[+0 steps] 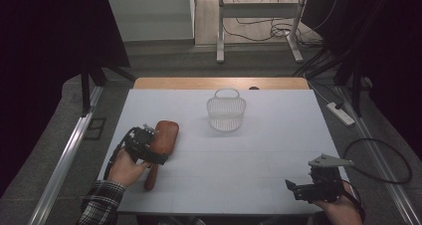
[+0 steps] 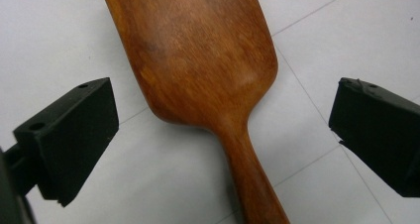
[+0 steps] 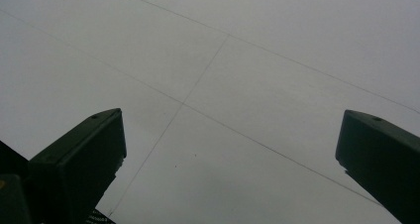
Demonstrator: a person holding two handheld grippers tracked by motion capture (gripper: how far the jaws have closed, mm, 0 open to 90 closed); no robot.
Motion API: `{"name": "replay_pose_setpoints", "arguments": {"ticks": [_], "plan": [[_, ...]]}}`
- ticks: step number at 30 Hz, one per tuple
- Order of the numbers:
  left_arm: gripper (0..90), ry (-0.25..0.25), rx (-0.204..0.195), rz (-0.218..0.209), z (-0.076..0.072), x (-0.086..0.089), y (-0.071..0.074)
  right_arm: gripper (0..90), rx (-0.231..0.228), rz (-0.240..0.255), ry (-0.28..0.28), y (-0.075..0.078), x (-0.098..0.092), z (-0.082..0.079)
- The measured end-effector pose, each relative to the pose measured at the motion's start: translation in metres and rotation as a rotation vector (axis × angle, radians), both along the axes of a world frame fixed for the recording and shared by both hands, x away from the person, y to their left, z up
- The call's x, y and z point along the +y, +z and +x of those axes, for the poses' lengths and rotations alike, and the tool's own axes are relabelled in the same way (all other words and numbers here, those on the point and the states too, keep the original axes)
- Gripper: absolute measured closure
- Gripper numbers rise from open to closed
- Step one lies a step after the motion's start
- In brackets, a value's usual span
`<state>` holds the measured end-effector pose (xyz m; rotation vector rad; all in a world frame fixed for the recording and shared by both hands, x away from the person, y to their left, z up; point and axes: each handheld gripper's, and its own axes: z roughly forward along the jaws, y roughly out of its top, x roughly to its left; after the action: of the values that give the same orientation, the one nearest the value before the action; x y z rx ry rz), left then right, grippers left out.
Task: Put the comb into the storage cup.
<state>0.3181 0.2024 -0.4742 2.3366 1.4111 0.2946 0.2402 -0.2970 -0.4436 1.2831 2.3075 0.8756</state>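
The jaws of the left gripper [image 2: 223, 135] are being held wide apart, one on each side of the wooden paddle [image 2: 198, 60], with clear gaps left between the black pads and the wood, so nothing is being grasped. In the left gripper view the broad blade is being seen from close above, narrowing into a handle that is running down between the jaws toward the bottom edge. The paddle [image 1: 161, 145] is lying flat on the white table [image 1: 249, 175], at its left side, with the blade pointing away from the person and the handle toward the near edge. The left gripper [image 1: 143, 144] is being held over it by the person's left hand [image 1: 127, 168], just beside the blade.

The jaws of the right gripper [image 3: 230, 159] are likewise being kept spread, with bare table surface lying between them. The right gripper [image 1: 303, 189] is being held near the table's near right corner, well apart from the paddle. A white wire basket [image 1: 227, 110] is standing upright toward the far middle of the table.
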Motion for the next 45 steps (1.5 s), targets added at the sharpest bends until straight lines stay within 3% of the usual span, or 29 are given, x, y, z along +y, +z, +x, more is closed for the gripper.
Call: {"name": "replay_pose_setpoints", "arguments": {"ticks": [9,31,34,41,45], "plan": [[0.0,0.015,0.025,0.0,-0.001,0.002,-0.011,0.0,0.0,-0.004,0.002,0.0,0.001,0.0],[1.7,0.03,0.088,0.048,-0.008,-0.003,-0.035,0.0,-0.007,-0.02,0.014,0.0,0.002,-0.001],[6.6,0.028,0.093,0.044,-0.008,-0.004,-0.035,0.0,-0.008,-0.022,0.016,0.0,0.002,-0.001],[34.5,0.019,0.125,0.025,-0.008,-0.002,-0.034,0.3,-0.008,-0.031,0.014,0.0,0.003,-0.001],[41.6,0.031,0.13,0.019,-0.008,0.0,-0.034,0.4,-0.008,-0.033,0.016,0.0,0.004,-0.001]]}}
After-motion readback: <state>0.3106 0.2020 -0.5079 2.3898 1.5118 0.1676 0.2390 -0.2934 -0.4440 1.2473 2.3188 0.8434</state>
